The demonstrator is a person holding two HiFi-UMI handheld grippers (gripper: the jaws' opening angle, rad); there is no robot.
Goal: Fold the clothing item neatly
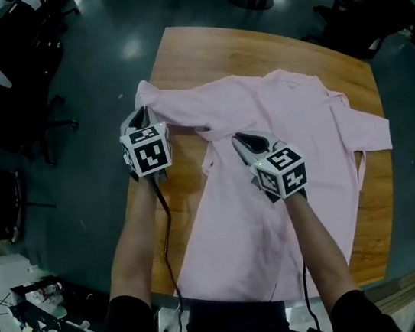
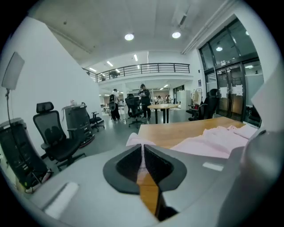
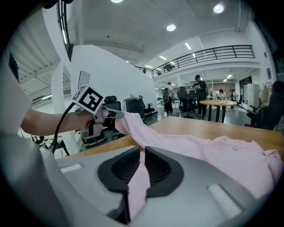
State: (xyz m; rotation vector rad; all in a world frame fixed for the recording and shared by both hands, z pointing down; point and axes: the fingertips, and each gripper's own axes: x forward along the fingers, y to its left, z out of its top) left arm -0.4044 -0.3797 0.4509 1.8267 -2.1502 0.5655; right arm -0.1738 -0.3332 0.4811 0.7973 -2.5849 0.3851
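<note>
wooden table (image 1: 251, 46), pink shirt (image 1: 273, 190) spread (sleeve (image 1: 175, 106) raised); left gripper (image 2: 143, 151), right gripper (image 3: 142, 156) pinch it.

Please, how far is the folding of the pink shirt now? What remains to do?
Early stage. Done: the pink shirt lies spread on the table. In hand: the left gripper is shut on the end of one sleeve; the right gripper is shut on cloth near that sleeve's base. Left: the other sleeve lies unfolded, and the body shows no fold yet.

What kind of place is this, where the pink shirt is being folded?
Probably an open-plan office or lab: swivel chairs, a railed upper balcony and people standing around a far table.
</note>
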